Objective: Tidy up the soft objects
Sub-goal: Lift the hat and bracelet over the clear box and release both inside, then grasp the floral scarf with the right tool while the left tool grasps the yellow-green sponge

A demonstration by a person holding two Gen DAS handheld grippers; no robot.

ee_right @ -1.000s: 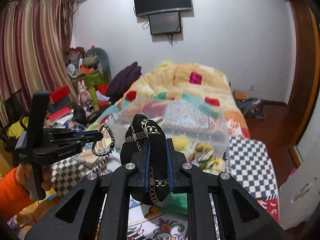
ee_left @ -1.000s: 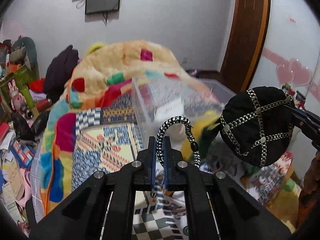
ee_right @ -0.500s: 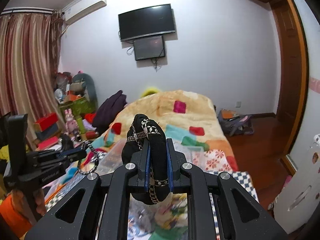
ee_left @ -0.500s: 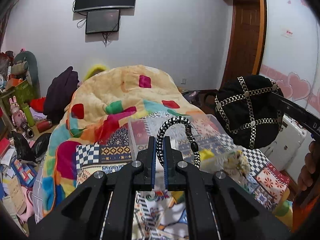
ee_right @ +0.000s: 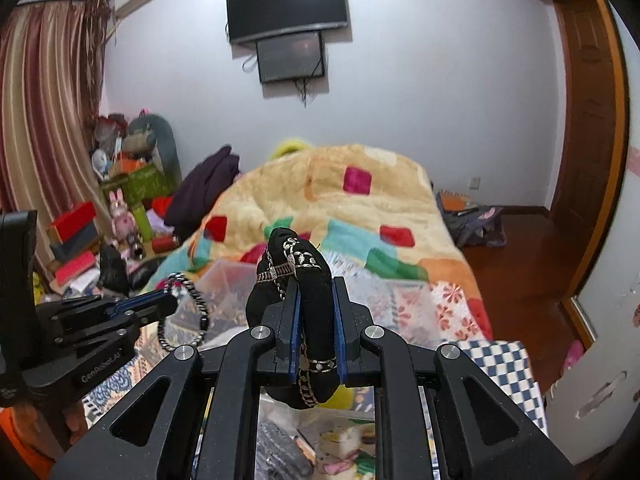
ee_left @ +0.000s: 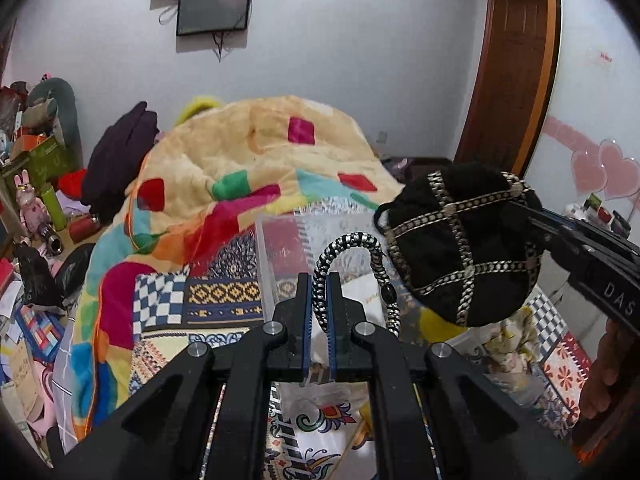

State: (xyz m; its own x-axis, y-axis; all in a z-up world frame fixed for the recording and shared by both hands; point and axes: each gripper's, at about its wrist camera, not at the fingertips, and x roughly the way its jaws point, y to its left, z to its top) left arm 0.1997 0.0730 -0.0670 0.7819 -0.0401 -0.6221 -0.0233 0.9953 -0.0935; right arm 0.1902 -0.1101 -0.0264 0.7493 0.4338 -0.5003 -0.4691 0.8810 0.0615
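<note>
My left gripper (ee_left: pixel 319 280) is shut on a black-and-white braided cord loop (ee_left: pixel 354 242), held in the air above a clear plastic bin (ee_left: pixel 280 236) on the bed. The cord also shows in the right wrist view (ee_right: pixel 188 312), hanging from the left gripper (ee_right: pixel 170 302). My right gripper (ee_right: pixel 316 286) is shut on a black cap with silver chain trim (ee_right: pixel 298 276). In the left wrist view the cap (ee_left: pixel 464 248) hangs to the right of the cord, over the bin's right side, held by the right gripper (ee_left: pixel 534 218).
A patchwork quilt (ee_left: pixel 224 184) covers the bed. The bin holds several soft items (ee_right: pixel 336 440). Clutter, boxes and toys (ee_right: pixel 120 208) stand at the left by the curtain. A wooden door (ee_right: pixel 588 140) and bare floor lie at the right.
Both grippers have lowered and tilted down a little towards the bin, still holding the cord and the cap. The cap sits lower and closer to the cord in the left wrist view.
</note>
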